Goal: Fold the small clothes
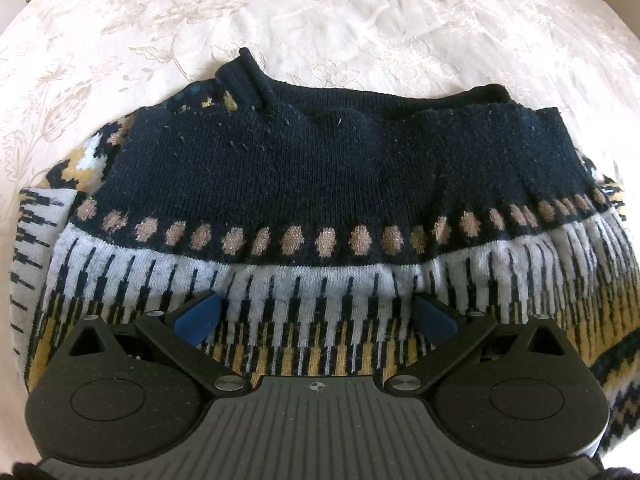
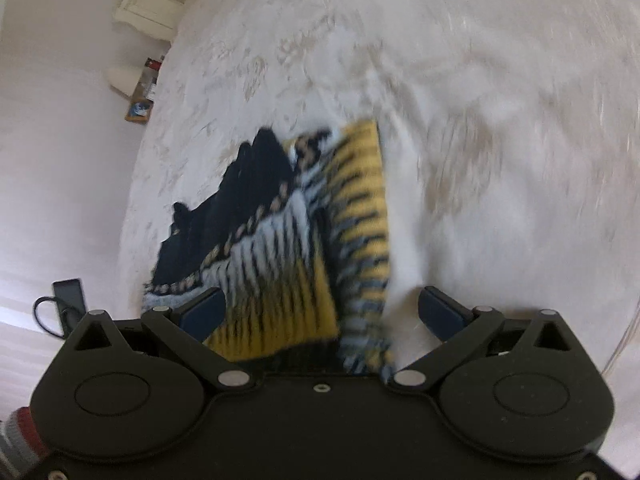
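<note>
A small knitted sweater (image 1: 320, 184), navy at the top with a row of tan dots, white and yellow stripes below, lies folded on a cream bedspread (image 1: 360, 28). My left gripper (image 1: 318, 312) is open just above its striped part, blue pads apart, holding nothing. In the right wrist view the same sweater (image 2: 280, 240) is blurred, with a folded yellow striped part on its right side. My right gripper (image 2: 320, 308) is open above the sweater's near edge, empty.
The bed's left edge (image 2: 136, 208) drops to a pale floor. A black phone with a cable (image 2: 68, 300) lies there. A cream headboard (image 2: 144, 4) and a small stand with items (image 2: 140, 96) are at the far left.
</note>
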The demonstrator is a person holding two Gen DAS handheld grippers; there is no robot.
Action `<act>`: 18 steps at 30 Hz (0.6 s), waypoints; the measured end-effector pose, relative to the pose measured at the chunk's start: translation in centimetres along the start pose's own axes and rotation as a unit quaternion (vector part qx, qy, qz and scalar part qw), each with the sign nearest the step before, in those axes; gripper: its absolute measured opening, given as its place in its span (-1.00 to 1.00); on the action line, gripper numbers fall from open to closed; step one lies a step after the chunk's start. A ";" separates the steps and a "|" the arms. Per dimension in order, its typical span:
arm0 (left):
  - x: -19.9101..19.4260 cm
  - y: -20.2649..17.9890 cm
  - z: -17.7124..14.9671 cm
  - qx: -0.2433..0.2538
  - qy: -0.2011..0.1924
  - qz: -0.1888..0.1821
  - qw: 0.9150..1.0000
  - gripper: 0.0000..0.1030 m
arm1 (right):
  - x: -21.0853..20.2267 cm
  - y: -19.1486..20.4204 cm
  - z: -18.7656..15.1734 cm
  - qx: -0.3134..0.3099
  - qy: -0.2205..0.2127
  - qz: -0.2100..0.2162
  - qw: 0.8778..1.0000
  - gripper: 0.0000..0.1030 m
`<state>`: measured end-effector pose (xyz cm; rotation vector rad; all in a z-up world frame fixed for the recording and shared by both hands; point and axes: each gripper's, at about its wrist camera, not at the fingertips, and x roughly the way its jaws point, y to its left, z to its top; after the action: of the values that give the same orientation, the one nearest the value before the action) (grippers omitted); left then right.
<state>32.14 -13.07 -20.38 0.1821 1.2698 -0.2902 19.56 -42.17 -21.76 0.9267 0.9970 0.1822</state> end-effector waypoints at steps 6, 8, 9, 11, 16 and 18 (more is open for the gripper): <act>-2.1 1.9 0.1 -0.040 -0.004 -0.032 0.999 0.63 | 2.4 0.1 0.2 0.034 -0.015 0.025 0.999 1.00; -3.7 3.2 -0.6 -0.068 -0.015 -0.035 0.997 0.62 | 2.7 0.0 0.1 0.051 -0.027 0.024 0.998 1.00; -4.5 3.9 -1.1 -0.082 -0.019 -0.035 0.996 0.62 | 2.8 0.1 0.1 0.055 -0.028 0.024 0.998 1.00; -6.1 5.4 -2.5 -0.107 -0.022 -0.026 0.994 0.62 | 2.8 0.2 0.1 0.058 -0.028 0.022 0.998 1.00; -8.6 9.2 -6.6 -0.139 -0.012 -0.011 0.990 0.63 | 2.6 1.1 0.3 0.051 -0.012 0.003 0.999 0.81; -9.2 10.0 -8.2 -0.135 -0.008 -0.001 0.991 0.63 | 2.2 1.9 0.2 0.042 -0.013 -0.025 0.999 0.31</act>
<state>25.33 -0.12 -14.15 -0.0529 1.2798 -0.1179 21.43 -39.94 -21.78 0.9771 1.0086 0.0860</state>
